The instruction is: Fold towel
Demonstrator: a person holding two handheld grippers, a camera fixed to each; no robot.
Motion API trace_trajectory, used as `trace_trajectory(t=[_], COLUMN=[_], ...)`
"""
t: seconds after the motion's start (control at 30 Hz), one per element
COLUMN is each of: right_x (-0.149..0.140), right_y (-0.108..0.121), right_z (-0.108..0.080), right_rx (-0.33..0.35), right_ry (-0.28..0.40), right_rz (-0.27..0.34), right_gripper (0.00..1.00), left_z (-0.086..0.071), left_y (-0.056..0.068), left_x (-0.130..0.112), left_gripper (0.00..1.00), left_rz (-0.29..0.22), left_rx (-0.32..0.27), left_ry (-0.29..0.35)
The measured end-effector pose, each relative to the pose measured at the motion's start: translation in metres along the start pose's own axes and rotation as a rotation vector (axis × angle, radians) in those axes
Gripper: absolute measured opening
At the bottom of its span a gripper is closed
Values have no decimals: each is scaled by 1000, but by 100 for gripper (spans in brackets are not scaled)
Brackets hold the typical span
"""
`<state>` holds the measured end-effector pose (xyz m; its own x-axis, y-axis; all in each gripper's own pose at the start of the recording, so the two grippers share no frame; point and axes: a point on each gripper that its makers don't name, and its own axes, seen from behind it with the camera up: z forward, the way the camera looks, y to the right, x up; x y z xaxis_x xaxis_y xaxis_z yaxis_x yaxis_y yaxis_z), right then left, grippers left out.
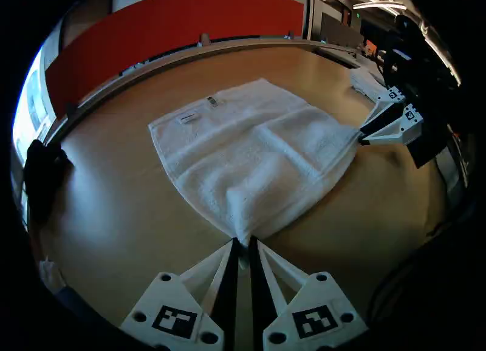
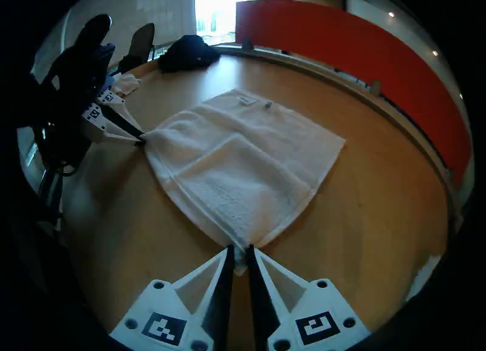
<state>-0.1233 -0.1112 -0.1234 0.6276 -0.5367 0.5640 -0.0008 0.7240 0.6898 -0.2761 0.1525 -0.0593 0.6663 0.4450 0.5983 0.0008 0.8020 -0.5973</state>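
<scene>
A white towel (image 1: 249, 150) lies on the wooden table (image 1: 121, 199), partly folded over itself, with a label near its far edge. My left gripper (image 1: 243, 245) is shut on the towel's near corner. Farther off at the right in the left gripper view, the right gripper (image 1: 362, 134) pinches another corner. In the right gripper view the same towel (image 2: 243, 163) spreads out ahead, and my right gripper (image 2: 239, 254) is shut on its near corner. The left gripper (image 2: 141, 137) shows at the left of that view, clamped on the far corner.
A red panel (image 1: 176, 29) runs behind the table's curved far edge. A dark bag (image 2: 188, 52) and a chair (image 2: 143, 41) stand at the table's far end. A small white cloth (image 1: 366, 82) lies near the right gripper.
</scene>
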Motion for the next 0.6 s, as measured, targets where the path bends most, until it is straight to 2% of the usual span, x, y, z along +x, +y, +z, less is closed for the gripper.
trace_trajectory(t=[0.3, 0.6], right_x=[16, 37], right_y=[5, 5], right_z=[-15, -39], right_rx=[-16, -29], right_ry=[38, 77], right_rz=[-2, -9], right_gripper=[16, 16], left_z=[-17, -41], left_y=[-2, 1], left_x=[17, 32], left_gripper=[12, 12], left_rz=[-29, -48], left_rx=[11, 3], left_ry=[31, 44])
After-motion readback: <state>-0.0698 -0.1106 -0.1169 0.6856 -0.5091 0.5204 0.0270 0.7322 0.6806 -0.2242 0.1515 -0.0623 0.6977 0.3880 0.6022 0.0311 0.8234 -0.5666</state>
